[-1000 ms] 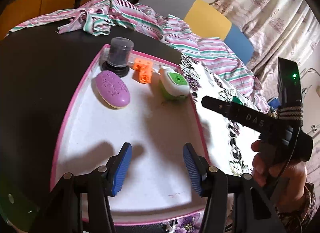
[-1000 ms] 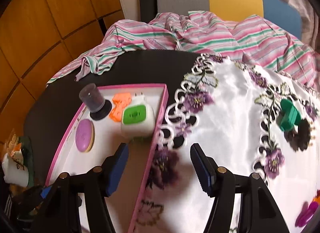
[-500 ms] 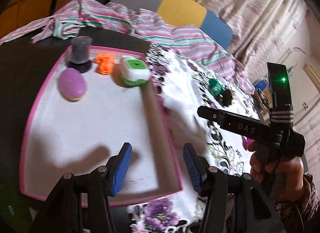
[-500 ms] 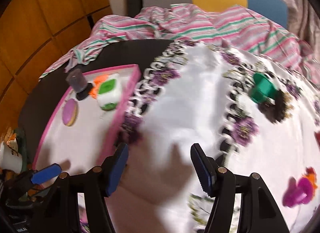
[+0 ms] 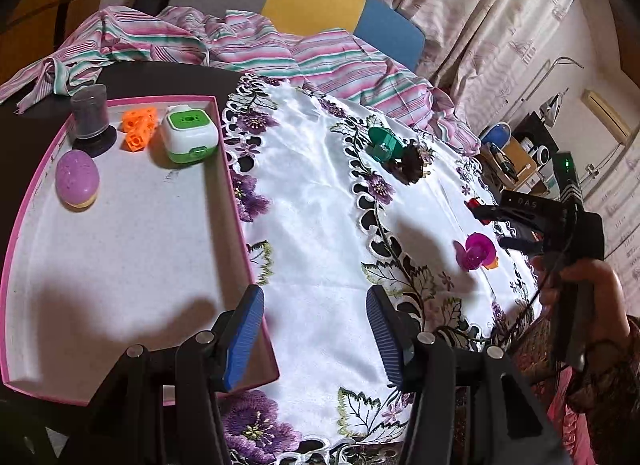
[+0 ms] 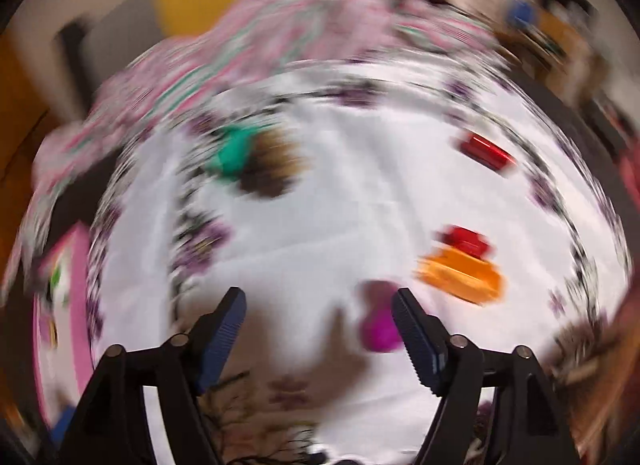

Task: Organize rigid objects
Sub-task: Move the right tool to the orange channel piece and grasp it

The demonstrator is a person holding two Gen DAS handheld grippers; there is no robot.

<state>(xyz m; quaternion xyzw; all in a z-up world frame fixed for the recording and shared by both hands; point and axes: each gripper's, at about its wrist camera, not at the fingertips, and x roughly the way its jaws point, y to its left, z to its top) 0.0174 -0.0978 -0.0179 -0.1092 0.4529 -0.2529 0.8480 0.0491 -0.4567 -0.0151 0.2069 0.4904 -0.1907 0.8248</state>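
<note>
A pink-rimmed white tray [image 5: 224, 137] on the left holds a purple egg [image 5: 77, 178], a dark cup [image 5: 90, 117], orange blocks [image 5: 138, 130] and a green-white box [image 5: 189, 138]. On the white floral cloth [image 5: 320, 201] lie a green piece [image 5: 383, 142], a dark object [image 5: 412, 163] and a magenta piece [image 5: 474, 251]. My left gripper [image 5: 315, 339] is open and empty over the tray's right rim. My right gripper [image 6: 318, 329] is open and empty; its view is blurred, with the magenta piece [image 6: 378, 329] by its right finger, an orange piece [image 6: 460, 273] and red pieces [image 6: 486, 153] beyond.
A striped shirt [image 5: 256, 53] lies crumpled at the back of the table. A grey, yellow and blue chair back [image 5: 312, 5] stands behind it. Curtains and a cluttered shelf [image 5: 520, 153] are at the right. The right hand-held gripper body [image 5: 560, 225] shows at the cloth's right edge.
Both grippers swung right, away from the tray and over the cloth. The right wrist view turned fast and now faces the magenta, orange and red pieces. Both jaws stayed open.
</note>
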